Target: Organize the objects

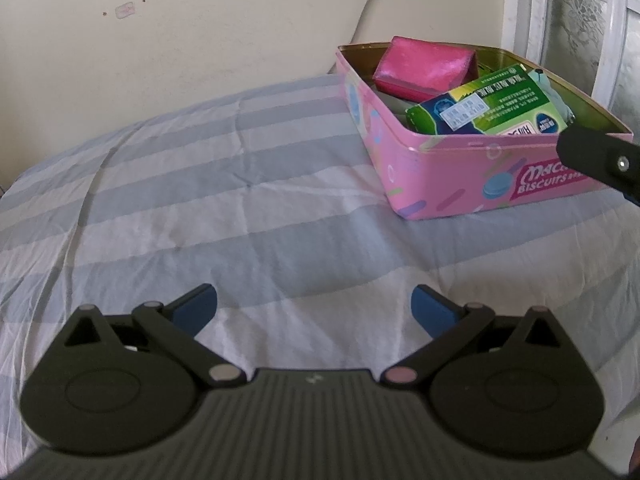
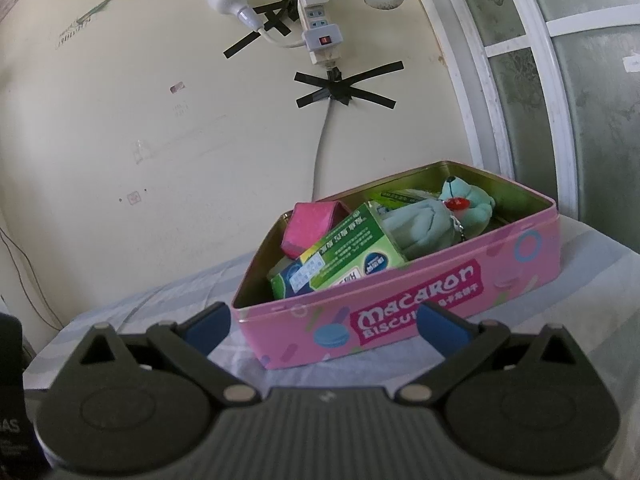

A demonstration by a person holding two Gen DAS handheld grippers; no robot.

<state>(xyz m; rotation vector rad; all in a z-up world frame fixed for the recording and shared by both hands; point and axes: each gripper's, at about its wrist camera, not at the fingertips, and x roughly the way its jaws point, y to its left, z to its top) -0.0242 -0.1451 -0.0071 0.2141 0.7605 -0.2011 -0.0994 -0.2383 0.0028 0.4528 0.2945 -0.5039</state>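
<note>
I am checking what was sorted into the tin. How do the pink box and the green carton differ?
The pink box is plain and shiny, while the green carton carries printed text and a blue logo. The pink box leans near the tin's far left corner; the green carton lies tilted along the front wall, partly over it. Both sit inside the pink biscuit tin.

My bed (image 1: 248,216): blue-white striped sheet, wrinkled. Pink biscuit tin (image 1: 444,178) sits directly on it, at two o'clock.
</note>
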